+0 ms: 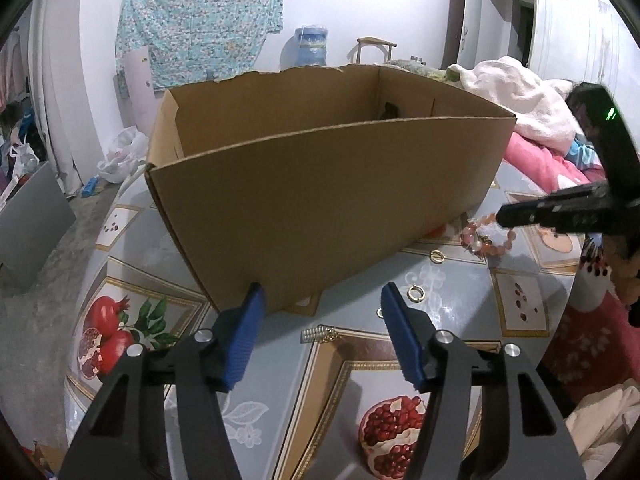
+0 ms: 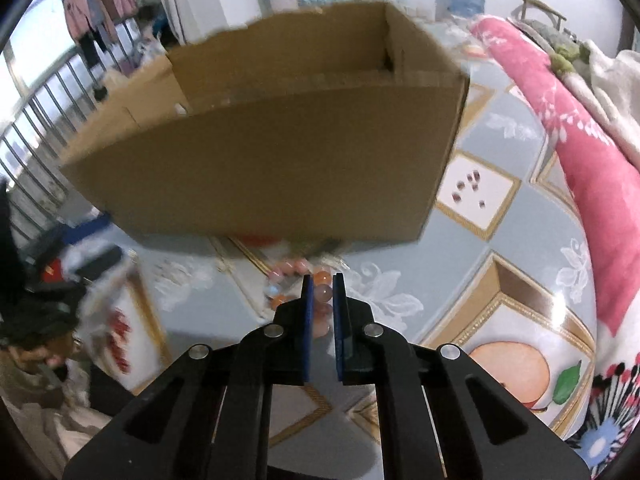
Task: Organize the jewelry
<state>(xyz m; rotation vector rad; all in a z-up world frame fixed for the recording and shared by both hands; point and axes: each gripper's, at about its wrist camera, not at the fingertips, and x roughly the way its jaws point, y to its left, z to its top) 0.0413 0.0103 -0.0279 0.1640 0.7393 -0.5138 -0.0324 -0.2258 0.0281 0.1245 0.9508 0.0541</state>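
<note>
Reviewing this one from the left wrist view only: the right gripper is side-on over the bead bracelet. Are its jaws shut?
Observer: Yes. In the right wrist view the right gripper is shut on the bead bracelet, and a pink bead shows in the slit between its pads.
Operator: Where is the rest of the loop?
Observer: Its other beads sit left of the fingertips and beyond them, toward the foot of the cardboard box.
</note>
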